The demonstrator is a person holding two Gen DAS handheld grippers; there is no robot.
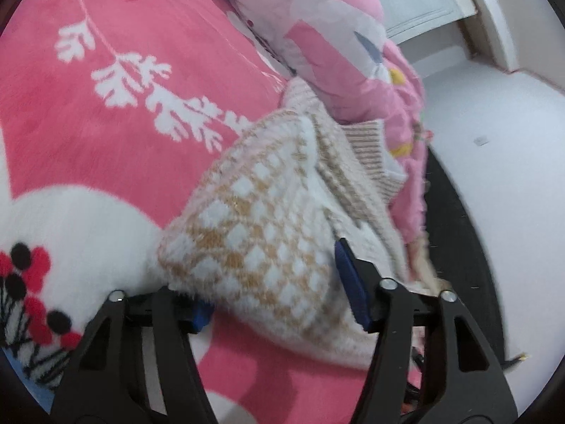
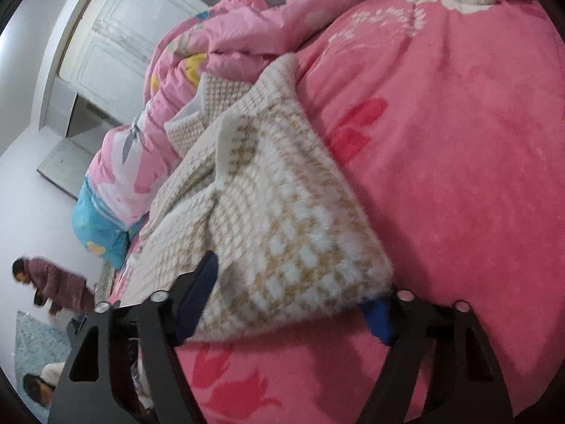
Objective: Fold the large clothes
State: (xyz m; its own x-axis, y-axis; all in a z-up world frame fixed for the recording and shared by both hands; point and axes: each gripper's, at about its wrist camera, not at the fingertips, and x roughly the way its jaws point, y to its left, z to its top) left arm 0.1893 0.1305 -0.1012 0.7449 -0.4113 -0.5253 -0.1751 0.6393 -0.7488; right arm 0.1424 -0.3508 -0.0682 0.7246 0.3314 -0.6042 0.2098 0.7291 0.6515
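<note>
Both tools, left tool (image 1: 279,300) and right tool (image 2: 286,304), straddle sweater (image 1: 261,233) edges on the blanket (image 1: 141,113).

My left wrist view: sits low behind left hand-held gripper (image 1: 279,300), looks forward along fingers, very near knit sweater (image 1: 268,233) on pink blanket (image 1: 141,106); white door (image 1: 406,3) far off upper right. My right wrist view: same low stance behind right hand-held gripper (image 2: 286,300), door (image 2: 116,35) upper left. Both views share sweater (image 2: 282,212), blanket (image 2: 459,141), pink quilt (image 1: 346,42), door.
</note>
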